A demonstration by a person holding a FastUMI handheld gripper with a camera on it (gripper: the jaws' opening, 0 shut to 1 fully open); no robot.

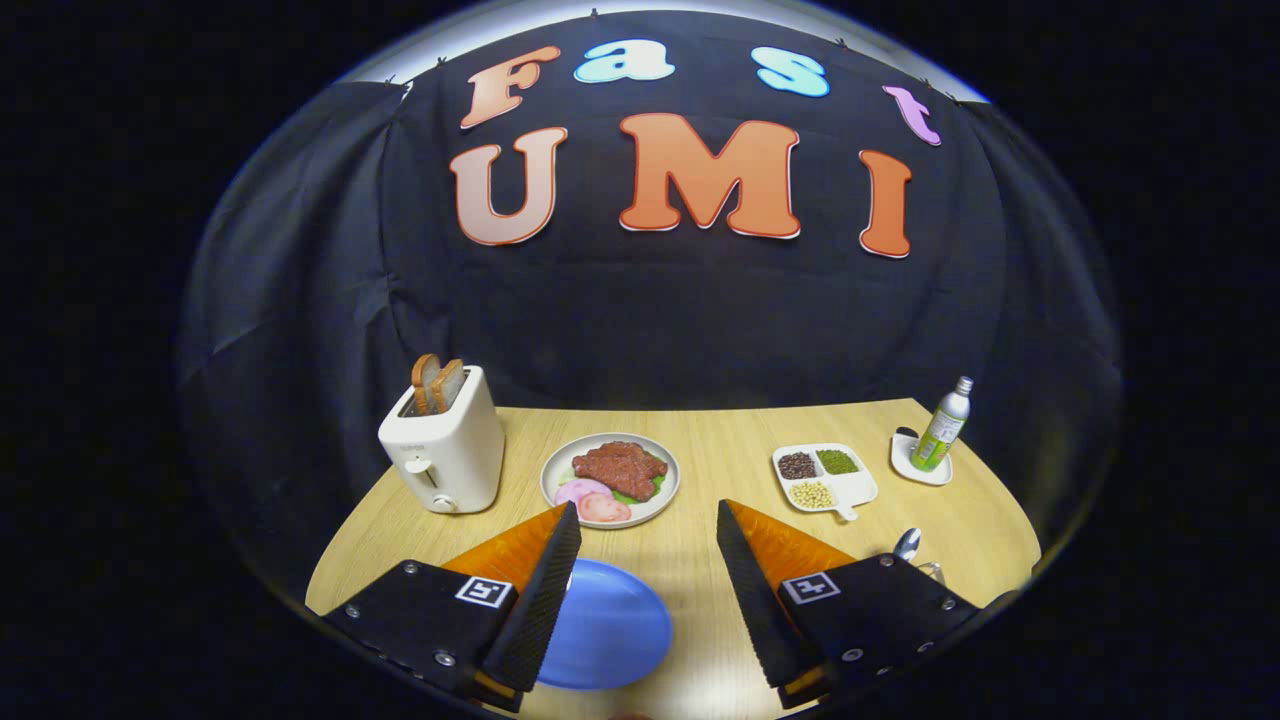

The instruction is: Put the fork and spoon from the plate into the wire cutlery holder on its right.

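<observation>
My gripper (pixel 648 525) is open above the wooden table (pixel 700 560), with nothing between its two black ribbed fingers. A blue plate (pixel 610 625) lies below, partly under the left finger (pixel 545 590); its visible face is bare. To the right, behind the right finger (pixel 755 590), a spoon's bowl (pixel 907 543) sticks up from the wire cutlery holder (pixel 932 570), of which only a bit of the rim shows. The fork is hidden.
A white toaster (pixel 445 445) with two bread slices stands at the back left. A plate of meat and vegetables (pixel 610 478) sits just beyond the fingers. A white divided dish of beans (pixel 823 477) and a bottle on a coaster (pixel 940 428) are at the back right.
</observation>
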